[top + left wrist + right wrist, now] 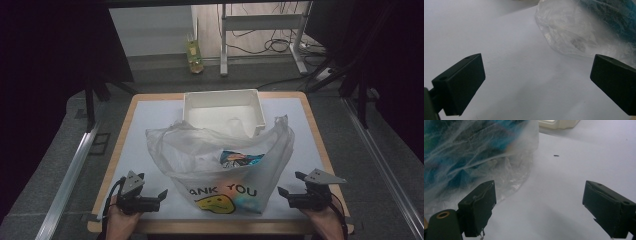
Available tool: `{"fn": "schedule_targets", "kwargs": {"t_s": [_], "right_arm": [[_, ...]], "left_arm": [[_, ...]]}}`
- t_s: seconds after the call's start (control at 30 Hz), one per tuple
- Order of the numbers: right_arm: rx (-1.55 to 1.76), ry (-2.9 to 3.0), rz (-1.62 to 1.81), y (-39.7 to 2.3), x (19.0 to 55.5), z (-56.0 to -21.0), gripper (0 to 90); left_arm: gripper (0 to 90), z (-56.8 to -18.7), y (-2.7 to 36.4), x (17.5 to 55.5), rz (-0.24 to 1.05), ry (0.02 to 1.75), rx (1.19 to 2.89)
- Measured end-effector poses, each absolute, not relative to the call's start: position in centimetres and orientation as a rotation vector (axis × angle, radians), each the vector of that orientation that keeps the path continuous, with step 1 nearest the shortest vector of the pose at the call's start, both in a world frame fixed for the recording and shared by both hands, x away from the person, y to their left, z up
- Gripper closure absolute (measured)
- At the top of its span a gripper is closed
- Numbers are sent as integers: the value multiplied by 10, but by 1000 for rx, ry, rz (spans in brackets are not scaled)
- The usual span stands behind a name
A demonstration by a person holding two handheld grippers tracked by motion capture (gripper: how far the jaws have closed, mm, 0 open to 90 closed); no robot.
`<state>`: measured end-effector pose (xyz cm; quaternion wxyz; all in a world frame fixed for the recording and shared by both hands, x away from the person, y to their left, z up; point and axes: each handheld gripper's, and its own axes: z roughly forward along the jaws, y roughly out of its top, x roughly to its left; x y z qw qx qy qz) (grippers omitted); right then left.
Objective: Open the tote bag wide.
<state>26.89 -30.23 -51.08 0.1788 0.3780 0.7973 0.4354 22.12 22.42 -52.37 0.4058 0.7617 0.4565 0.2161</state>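
Translucent white plastic bag (225, 165) printed "THANK YOU" with a yellow smiley sits mid-table on the white sheet (150, 125), mouth slack; a colourful packet (240, 159) shows through its wall. Left gripper (162, 197) low at its left, jaws spread, nothing between. Right gripper (286, 192) at its right, likewise released, empty. White rectangular plastic bin (222, 97) behind the bag, touching it.

Crinkled translucent plastic bag (220, 160), matt white tabletop (150, 130)

plastic bag (225, 165) | translucent, smiley print, filled | upright, mouth open | table centre
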Motion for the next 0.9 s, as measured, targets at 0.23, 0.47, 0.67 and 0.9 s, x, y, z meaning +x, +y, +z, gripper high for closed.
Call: {"fn": "schedule_targets", "kwargs": {"t_s": [0.23,0.47,0.67,0.9], "right_arm": [[1053,2243,1253,-306,268,-508,121],[1063,2250,1252,-305,269,-509,121],[1074,2248,1264,-304,269,-509,121],[1085,2246,1264,-304,269,-510,121]], "left_arm": [[0,-527,221,224,506,1133,1949],[0,-527,220,224,495,1127,1954],[0,-527,219,225,493,1154,1961],[3,-524,221,225,472,1164,1930]]}}
